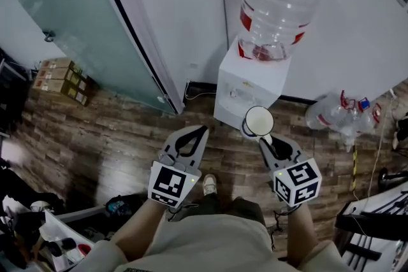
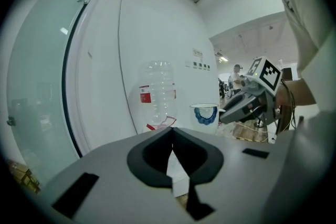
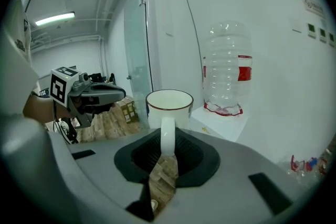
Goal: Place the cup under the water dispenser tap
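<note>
A white water dispenser (image 1: 245,89) stands against the wall with a big clear bottle (image 1: 277,3), red-labelled, on top. My right gripper (image 1: 264,139) is shut on the handle of a white cup (image 1: 258,121) with a dark rim, held upright just in front of the dispenser. In the right gripper view the cup (image 3: 169,107) sits ahead of the jaws, with the bottle (image 3: 227,68) beyond it to the right. My left gripper (image 1: 203,130) hangs beside it on the left, shut and empty. The left gripper view shows the cup (image 2: 206,114) with a blue pattern.
Empty clear bottles (image 1: 344,114) lie on the wooden floor right of the dispenser. A frosted glass door (image 1: 70,9) and cardboard boxes (image 1: 64,79) are at the left. A cable (image 1: 201,95) runs along the wall's foot. My shoe (image 1: 209,185) is below the grippers.
</note>
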Motion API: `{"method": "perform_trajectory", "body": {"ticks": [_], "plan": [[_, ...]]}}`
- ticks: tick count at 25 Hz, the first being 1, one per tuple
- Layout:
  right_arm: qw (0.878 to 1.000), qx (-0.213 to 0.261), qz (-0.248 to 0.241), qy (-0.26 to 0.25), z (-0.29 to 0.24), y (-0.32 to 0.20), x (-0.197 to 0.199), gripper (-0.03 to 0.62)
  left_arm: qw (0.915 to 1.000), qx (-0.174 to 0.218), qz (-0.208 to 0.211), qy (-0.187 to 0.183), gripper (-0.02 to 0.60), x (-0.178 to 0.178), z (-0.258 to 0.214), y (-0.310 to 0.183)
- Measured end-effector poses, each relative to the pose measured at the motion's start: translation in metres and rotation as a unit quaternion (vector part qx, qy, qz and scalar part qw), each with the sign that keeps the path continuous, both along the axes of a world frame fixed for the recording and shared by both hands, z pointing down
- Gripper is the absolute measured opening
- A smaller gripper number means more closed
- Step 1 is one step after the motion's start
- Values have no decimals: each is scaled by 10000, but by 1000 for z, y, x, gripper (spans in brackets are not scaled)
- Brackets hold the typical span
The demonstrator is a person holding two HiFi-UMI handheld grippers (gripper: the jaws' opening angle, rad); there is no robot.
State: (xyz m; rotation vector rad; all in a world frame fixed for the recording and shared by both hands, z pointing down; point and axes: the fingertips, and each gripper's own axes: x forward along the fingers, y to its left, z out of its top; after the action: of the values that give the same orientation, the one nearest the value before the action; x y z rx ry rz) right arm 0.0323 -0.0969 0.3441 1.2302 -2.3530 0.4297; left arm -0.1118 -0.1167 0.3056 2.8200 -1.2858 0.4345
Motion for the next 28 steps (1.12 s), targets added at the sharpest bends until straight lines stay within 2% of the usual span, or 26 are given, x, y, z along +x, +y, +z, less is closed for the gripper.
{"method": "perform_trajectory", "body": {"ticks": [9, 17, 28], "plan": [[9994, -321, -94, -115, 34, -49, 5, 65, 9992, -286, -271, -42, 5, 0, 35, -43], [9965, -642, -497, -214, 88, -91, -11, 66, 9955, -679, -656, 77, 5, 5, 92, -81], [9926, -597, -1057, 63, 188, -141, -41, 66, 9876, -1035, -1153, 248, 5, -8, 184, -129]]}}
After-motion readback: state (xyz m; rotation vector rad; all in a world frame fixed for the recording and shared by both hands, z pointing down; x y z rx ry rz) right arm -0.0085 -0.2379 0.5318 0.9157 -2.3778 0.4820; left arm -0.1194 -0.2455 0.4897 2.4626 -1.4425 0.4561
